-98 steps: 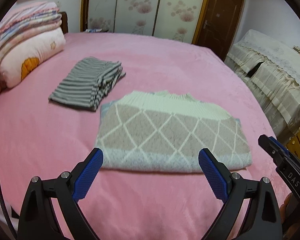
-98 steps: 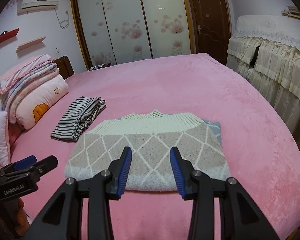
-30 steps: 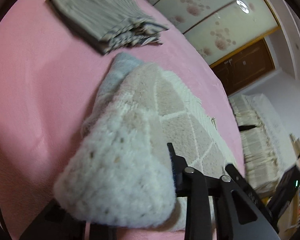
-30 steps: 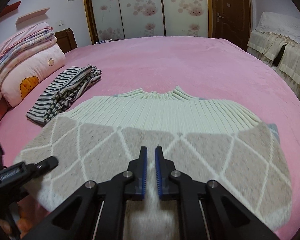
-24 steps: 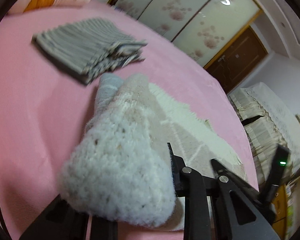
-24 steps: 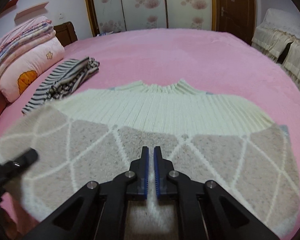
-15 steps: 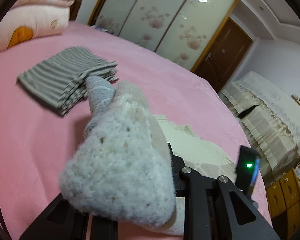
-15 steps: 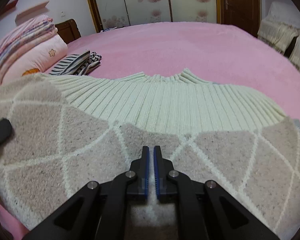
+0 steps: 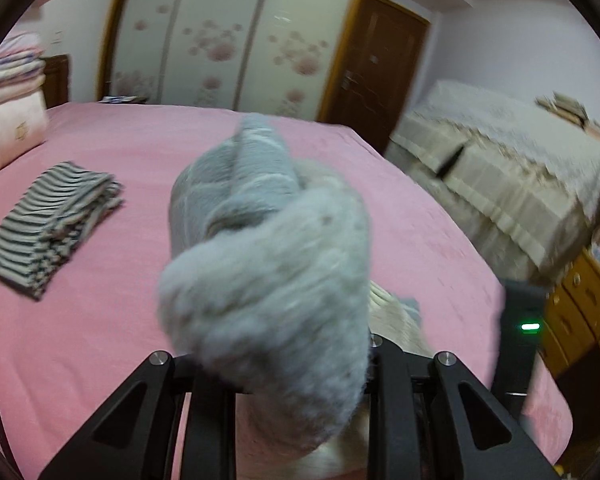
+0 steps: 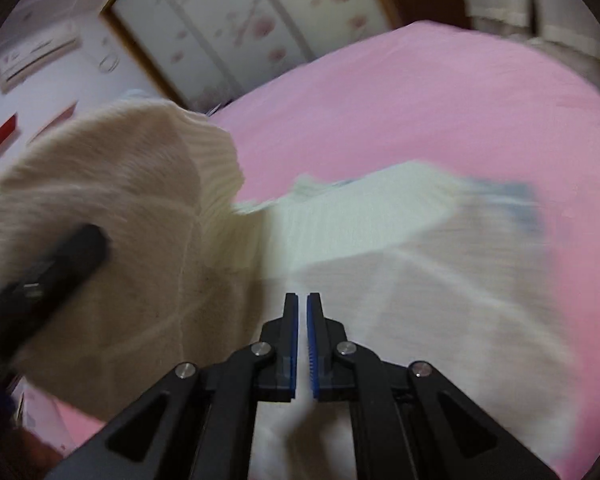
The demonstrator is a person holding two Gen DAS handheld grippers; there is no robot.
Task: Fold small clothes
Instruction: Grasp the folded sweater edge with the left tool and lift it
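left gripper is clamped on a raised sweater corner above the bed, right of the striped pile; right gripper is pinched on its near edge; thick knit could be slipped or bunched, so the fold may be skewed

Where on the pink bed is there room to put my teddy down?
Bare pink bedspread lies beyond the lifted beige diamond-knit sweater, toward the brown door. Another bare strip runs between the sweater and the folded striped garment. It is crowded near the front, where both grippers hold the sweater.
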